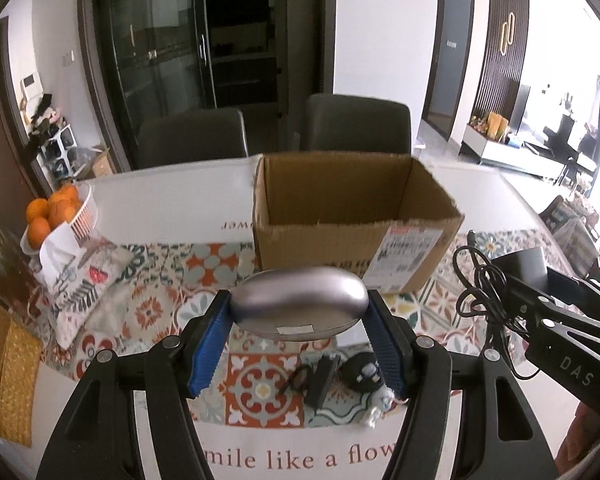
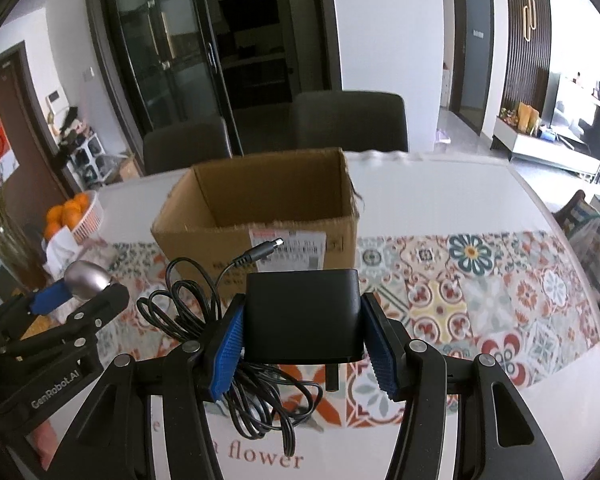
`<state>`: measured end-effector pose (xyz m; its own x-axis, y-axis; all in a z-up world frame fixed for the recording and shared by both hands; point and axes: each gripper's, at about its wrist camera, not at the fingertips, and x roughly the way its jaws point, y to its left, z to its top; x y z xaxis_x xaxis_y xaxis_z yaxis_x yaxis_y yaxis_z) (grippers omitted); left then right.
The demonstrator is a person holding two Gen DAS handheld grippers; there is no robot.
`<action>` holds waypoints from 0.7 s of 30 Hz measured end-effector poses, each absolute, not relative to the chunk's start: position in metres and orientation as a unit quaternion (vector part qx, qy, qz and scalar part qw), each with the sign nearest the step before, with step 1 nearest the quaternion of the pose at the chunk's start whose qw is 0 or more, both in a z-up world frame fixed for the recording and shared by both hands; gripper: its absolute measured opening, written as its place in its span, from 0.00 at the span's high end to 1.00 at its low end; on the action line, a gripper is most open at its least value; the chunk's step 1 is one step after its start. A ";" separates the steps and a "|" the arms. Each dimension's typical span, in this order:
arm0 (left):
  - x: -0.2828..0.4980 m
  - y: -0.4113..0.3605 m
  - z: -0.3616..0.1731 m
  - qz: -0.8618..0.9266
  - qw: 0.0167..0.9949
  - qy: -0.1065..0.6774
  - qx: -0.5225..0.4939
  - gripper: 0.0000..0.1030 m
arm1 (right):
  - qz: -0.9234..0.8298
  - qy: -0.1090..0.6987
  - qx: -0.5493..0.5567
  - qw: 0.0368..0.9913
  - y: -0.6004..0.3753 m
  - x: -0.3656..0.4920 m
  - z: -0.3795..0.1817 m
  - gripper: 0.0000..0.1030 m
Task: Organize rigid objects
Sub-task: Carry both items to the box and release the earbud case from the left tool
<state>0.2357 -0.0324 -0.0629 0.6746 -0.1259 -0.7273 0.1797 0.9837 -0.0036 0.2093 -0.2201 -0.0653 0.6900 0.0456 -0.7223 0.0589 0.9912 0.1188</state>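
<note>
**Two loads carried toward the box: slip and snag risks**

Left wrist view: the left hand-held gripper [image 1: 299,312] is clamped on a smooth silver oval case [image 1: 299,300], held clear of the surface [image 1: 540,412], with the open cardboard box [image 1: 340,204] straight ahead of it. Only the rounded ends are caught by the pads, so the case could be squeezed out and dropped onto the small dark items [image 1: 340,376] lying beneath.

Right wrist view: the right hand-held gripper [image 2: 302,344] is closed on a black power adapter [image 2: 303,316]. Its cable [image 2: 188,308] hangs in loose coils to the left and below, near the left hand-held gripper. The cable could be snagged there, or left draped over the box rim.
</note>
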 end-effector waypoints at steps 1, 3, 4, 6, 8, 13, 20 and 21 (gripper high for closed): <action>0.238 -0.033 -0.059 -0.084 0.916 0.390 0.035 0.37 | -0.003 0.390 0.068 0.918 -0.220 0.211 -0.063 0.46; 0.241 -0.034 -0.054 -0.085 0.918 0.386 0.035 0.37 | -0.002 0.383 0.068 0.921 -0.221 0.214 -0.057 0.46; 0.244 -0.035 -0.051 -0.085 0.919 0.384 0.036 0.37 | -0.002 0.378 0.069 0.923 -0.222 0.216 -0.055 0.46; 0.248 -0.036 -0.045 -0.087 0.921 0.378 0.036 0.37 | 0.000 0.373 0.071 0.925 -0.222 0.221 -0.050 0.46; 0.253 -0.038 -0.040 -0.090 0.923 0.374 0.036 0.37 | 0.001 0.368 0.074 0.927 -0.223 0.225 -0.045 0.46; 0.271 -0.042 -0.031 -0.105 0.921 0.374 0.029 0.37 | 0.003 0.360 0.077 0.930 -0.227 0.241 -0.037 0.46; 0.295 -0.049 -0.021 -0.108 0.922 0.369 0.044 0.37 | -0.004 0.349 0.073 0.934 -0.230 0.264 -0.029 0.46; 0.299 -0.050 -0.020 -0.108 0.922 0.369 0.045 0.37 | -0.004 0.349 0.071 0.934 -0.230 0.269 -0.028 0.46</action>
<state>0.2990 -0.0500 -0.0197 0.7041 -0.1668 -0.6902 0.2331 0.9725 0.0028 0.2687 -0.2305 -0.0283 0.7564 0.0427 -0.6527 0.0569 0.9898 0.1307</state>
